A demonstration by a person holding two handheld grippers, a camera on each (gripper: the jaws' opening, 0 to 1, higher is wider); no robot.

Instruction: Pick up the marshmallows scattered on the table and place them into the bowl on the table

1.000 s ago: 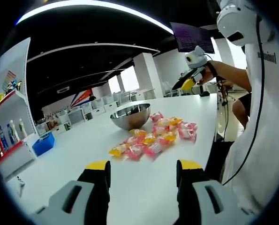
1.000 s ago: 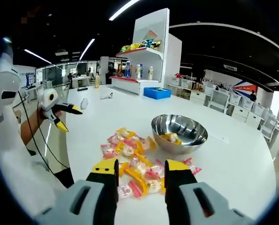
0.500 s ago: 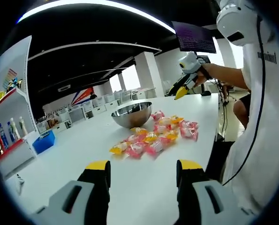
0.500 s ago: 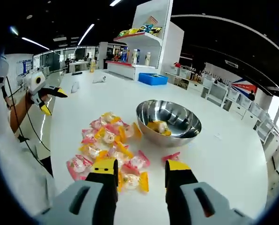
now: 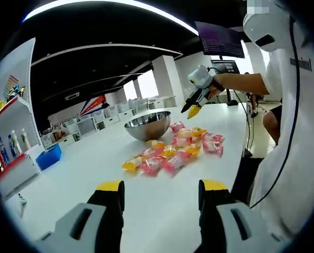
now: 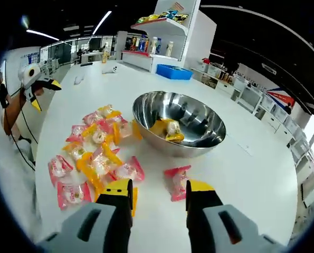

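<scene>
While no wrapper print is legible, wrapped marshmallows lie heaped on the white table beside the steel bowl, which holds two more. Blue bin stands beyond. Right gripper and left gripper: jaws apart, empty.

a white shelf unit holds bottles and packets; a blue bin lies on the white desk nearby.
</scene>
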